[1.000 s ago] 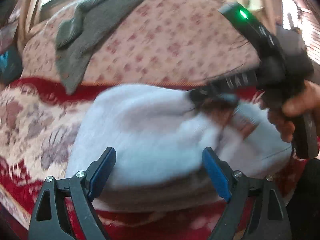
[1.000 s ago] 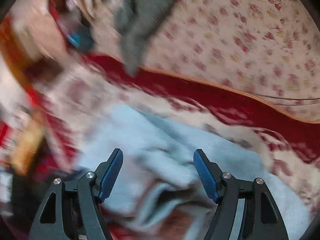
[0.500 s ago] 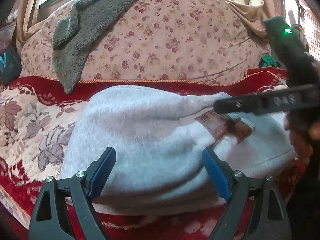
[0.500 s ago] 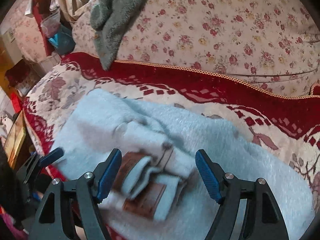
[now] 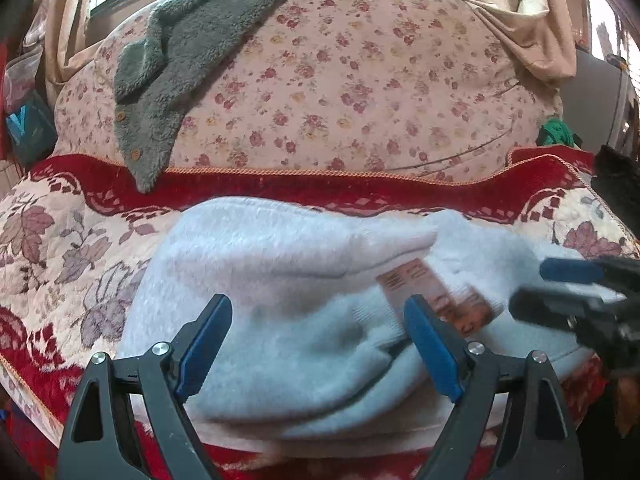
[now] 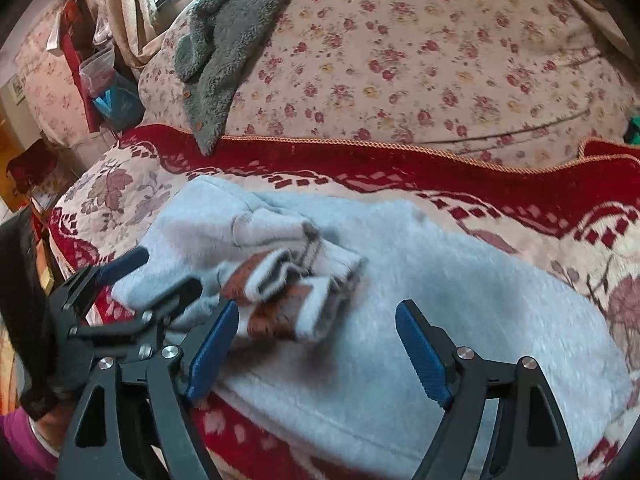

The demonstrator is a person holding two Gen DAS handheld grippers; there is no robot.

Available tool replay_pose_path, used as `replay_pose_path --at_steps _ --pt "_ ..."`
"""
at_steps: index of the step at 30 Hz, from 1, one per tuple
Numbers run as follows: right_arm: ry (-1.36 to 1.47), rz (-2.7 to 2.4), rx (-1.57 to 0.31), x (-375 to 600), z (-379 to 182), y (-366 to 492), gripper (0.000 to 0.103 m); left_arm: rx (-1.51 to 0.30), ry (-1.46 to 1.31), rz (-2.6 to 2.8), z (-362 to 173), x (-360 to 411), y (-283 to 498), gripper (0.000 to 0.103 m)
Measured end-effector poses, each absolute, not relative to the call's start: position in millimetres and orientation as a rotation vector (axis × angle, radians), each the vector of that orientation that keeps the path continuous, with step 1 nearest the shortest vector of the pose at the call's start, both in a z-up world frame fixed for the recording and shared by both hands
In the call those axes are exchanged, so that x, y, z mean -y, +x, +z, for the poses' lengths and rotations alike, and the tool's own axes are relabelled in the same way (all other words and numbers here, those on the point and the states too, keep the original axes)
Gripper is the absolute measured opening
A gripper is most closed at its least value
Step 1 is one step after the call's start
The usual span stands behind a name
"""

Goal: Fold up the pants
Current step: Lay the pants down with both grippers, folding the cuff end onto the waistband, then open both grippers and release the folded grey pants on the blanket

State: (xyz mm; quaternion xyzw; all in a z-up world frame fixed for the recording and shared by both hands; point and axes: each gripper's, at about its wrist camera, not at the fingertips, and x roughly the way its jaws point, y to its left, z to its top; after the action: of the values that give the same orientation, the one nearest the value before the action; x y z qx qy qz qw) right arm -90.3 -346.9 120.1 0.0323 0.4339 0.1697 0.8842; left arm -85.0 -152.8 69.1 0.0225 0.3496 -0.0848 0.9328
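Light blue fleece pants [image 5: 280,280] lie folded in a bundle on a red and cream blanket [image 5: 60,248]. Their cuffs with brown stripes [image 6: 288,300] rest bunched on top. My left gripper [image 5: 318,312] hovers open just over the near edge of the bundle, its pads apart from the cloth. It shows at the left of the right wrist view as the left gripper [image 6: 160,276]. My right gripper [image 6: 318,312] stands over the cuffs with its jaws opening and nothing pressed between them. It appears at the right edge as the right gripper [image 5: 568,284].
A floral cushion [image 5: 360,80] rises behind the blanket, with a grey fleece garment [image 5: 180,52] draped over it. Curtains [image 5: 520,12] and a window lie beyond. A blue bag [image 6: 116,100] sits at the far left, and a person's purple sleeve [image 6: 16,440] is at the lower left.
The right gripper has swung off the middle of the pants to their right end and widened. The striped cuffs now lie free on top. The left gripper drew back slightly.
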Motion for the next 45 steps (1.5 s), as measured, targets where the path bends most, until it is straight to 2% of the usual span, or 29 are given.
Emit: replay_pose_path --at_steps 6,29,45 --pt "0.101 0.329 -0.895 370.5 124.4 -109.0 0.09 -0.697 0.06 -0.211 78.3 179.7 -83.5 0.087" --pt "0.234 0.201 -0.909 461.8 111.4 -169.4 0.092 -0.702 0.133 -0.309 75.5 269.4 -78.9 0.087" --pt "0.34 0.171 -0.965 492.5 82.3 -188.5 0.094 -0.726 0.154 -0.355 68.5 293.7 -70.2 0.088"
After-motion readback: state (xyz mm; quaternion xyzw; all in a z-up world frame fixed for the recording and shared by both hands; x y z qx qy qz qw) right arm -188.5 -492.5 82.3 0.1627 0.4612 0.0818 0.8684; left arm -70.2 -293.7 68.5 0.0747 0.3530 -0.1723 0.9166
